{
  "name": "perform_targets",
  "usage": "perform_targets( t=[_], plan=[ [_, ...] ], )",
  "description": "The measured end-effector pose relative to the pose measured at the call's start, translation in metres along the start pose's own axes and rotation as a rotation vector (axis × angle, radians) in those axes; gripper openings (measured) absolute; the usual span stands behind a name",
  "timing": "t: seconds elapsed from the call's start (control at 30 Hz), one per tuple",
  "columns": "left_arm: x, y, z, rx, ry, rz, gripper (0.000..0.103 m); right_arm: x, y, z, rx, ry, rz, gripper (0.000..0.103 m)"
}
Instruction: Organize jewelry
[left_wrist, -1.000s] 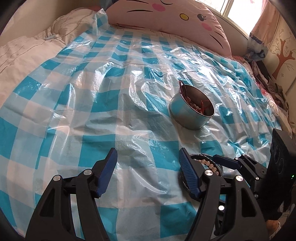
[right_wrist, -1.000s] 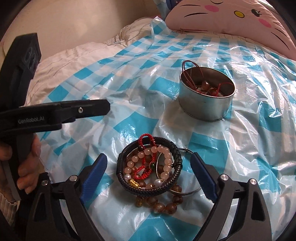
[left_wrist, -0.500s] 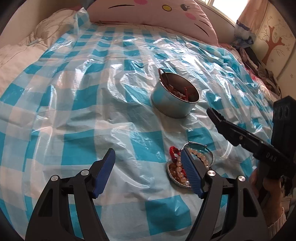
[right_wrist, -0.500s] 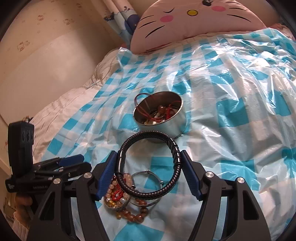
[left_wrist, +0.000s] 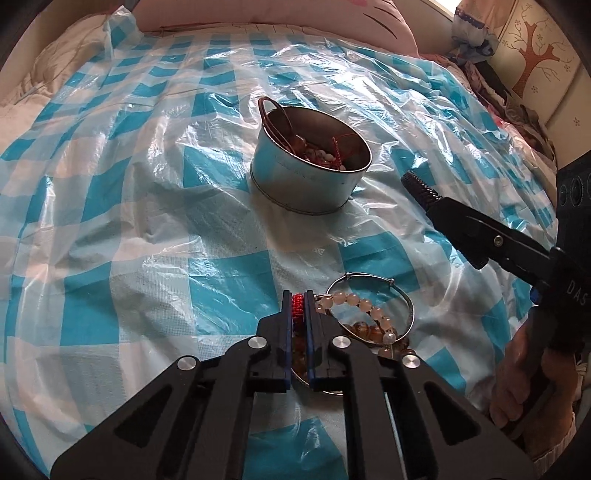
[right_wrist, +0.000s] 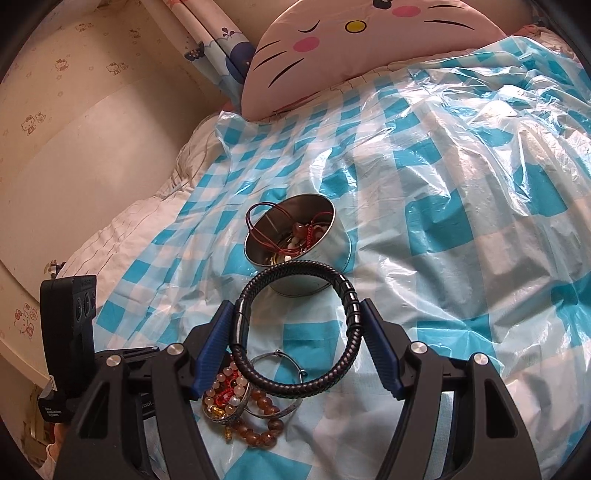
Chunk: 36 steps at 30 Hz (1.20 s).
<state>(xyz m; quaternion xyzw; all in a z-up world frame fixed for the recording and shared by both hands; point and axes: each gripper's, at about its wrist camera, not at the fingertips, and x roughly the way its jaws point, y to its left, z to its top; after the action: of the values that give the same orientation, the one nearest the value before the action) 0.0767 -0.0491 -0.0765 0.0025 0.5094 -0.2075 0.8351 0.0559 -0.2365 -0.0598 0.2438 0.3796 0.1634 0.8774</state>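
Left gripper (left_wrist: 298, 301) low in the frame, jaws pressed together, pinching the red cord bracelet (left_wrist: 296, 307) at the edge of the jewelry pile! Just right of it lie a pale bead bracelet (left_wrist: 364, 304) and a silver bangle (left_wrist: 373, 282) on the blue checked plastic sheet (left_wrist: 155, 229). Over in the right wrist view, the right gripper (right_wrist: 300, 339) grips a black braided bracelet (right_wrist: 347, 295), both pads against its sides, held above the pile. Beyond, mid-frame, sits the metal tin (left_wrist: 314, 184) holding beads and red cord. Farthest back, a pink cat pillow (right_wrist: 369, 48).
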Motion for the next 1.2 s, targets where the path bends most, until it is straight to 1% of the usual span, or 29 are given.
perform_targets(
  t=[0.07, 0.3, 0.43, 0.53, 0.63, 0.77, 0.97, 1.2],
  plan=[
    [-0.008, 0.002, 0.001, -0.016, -0.022, -0.018, 0.005, 0.0, 0.0, 0.0, 0.001, -0.001, -0.001, 0.067],
    [-0.05, 0.006, 0.011, -0.074, -0.117, -0.126, 0.005, -0.004, -0.001, 0.001, 0.004, -0.024, 0.008, 0.067],
    [-0.071, 0.005, 0.021, -0.077, -0.167, -0.143, 0.005, -0.011, 0.001, 0.002, -0.003, -0.058, 0.02, 0.067],
    [-0.077, 0.001, 0.029, -0.067, -0.192, -0.137, 0.005, -0.016, 0.005, 0.003, -0.024, -0.085, 0.011, 0.067],
    [-0.076, -0.002, 0.038, -0.06, -0.208, -0.124, 0.005, -0.02, 0.011, 0.005, -0.053, -0.117, 0.001, 0.067],
    [-0.071, -0.006, 0.052, -0.063, -0.23, -0.133, 0.005, -0.023, 0.015, 0.009, -0.083, -0.146, -0.005, 0.067],
    [-0.059, -0.01, 0.08, -0.082, -0.262, -0.158, 0.005, -0.018, 0.014, 0.017, -0.096, -0.148, -0.013, 0.067],
    [-0.044, -0.011, 0.103, -0.103, -0.273, -0.174, 0.005, -0.009, 0.016, 0.026, -0.127, -0.142, -0.017, 0.067]
  ],
)
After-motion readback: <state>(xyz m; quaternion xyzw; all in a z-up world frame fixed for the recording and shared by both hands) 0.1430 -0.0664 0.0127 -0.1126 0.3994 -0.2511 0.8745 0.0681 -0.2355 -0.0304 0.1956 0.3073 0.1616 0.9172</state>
